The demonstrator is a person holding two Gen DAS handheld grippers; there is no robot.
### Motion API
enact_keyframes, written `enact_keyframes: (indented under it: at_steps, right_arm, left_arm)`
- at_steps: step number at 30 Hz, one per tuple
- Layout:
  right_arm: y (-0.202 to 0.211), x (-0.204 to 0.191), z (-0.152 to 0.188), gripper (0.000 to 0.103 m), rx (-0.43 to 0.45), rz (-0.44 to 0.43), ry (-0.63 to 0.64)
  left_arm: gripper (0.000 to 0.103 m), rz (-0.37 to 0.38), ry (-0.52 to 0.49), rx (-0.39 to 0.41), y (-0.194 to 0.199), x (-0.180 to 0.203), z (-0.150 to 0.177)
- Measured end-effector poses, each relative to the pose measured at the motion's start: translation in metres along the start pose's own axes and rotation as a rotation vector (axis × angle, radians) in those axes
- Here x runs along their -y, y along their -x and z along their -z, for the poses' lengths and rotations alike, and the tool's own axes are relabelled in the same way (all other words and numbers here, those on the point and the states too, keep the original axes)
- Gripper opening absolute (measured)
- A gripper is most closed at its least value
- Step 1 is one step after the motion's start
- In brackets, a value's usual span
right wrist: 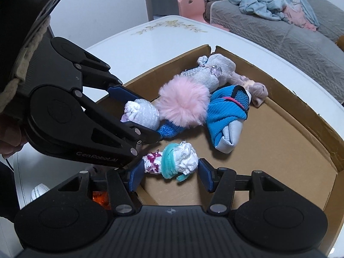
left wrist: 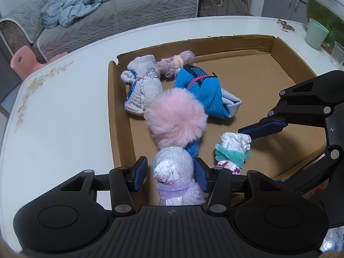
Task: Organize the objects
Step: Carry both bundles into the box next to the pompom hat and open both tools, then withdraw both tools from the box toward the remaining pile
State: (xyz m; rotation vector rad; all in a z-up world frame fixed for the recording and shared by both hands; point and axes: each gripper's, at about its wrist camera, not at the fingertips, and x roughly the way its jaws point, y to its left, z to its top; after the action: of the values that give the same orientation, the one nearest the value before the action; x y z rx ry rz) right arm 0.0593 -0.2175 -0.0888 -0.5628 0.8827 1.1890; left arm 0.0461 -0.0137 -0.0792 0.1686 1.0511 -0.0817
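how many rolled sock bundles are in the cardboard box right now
6. Grey bundle and mauve one at the far left corner, blue one mid-box, pink-pompom one nearer, purple-banded one between the left gripper fingers, teal-banded one between the right gripper fingers. Others may be hidden.

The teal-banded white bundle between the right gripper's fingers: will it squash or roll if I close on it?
The teal-banded bundle looks like crumpled soft cloth, so it will probably compress rather than resist. Its teal band pinches the middle, which may limit rolling. It seems light; the right gripper is open around it.
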Motion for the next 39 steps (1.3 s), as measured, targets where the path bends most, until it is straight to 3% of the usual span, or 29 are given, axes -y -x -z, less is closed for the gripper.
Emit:
enact_keyframes:
  at_steps: [7, 12, 16, 22, 33, 39]
  right_arm:
    - [0.001, 0.002, 0.001, 0.056, -0.003, 0.010, -0.006]
    - [0.006, 0.004, 0.001, 0.058, 0.001, 0.015, -0.004]
    - [0.013, 0.007, 0.001, 0.070, 0.014, 0.021, -0.017]
    - [0.044, 0.010, 0.007, 0.077, 0.046, 0.039, -0.060]
    - [0.117, -0.009, 0.049, 0.086, 0.114, 0.135, -0.207]
    - [0.137, -0.033, 0.093, 0.087, 0.050, 0.146, -0.239]
  left_arm:
    - [0.056, -0.006, -0.001, 0.005, 0.001, 0.001, 0.001]
    - [0.068, -0.013, 0.013, 0.021, 0.012, 0.000, 0.000]
    - [0.071, -0.004, 0.019, 0.042, 0.027, -0.002, -0.001]
    - [0.078, -0.009, 0.031, 0.066, 0.061, -0.005, 0.006]
    - [0.087, -0.013, 0.091, 0.041, 0.118, 0.018, 0.054]
    - [0.088, 0.003, 0.085, -0.021, 0.129, 0.046, 0.101]
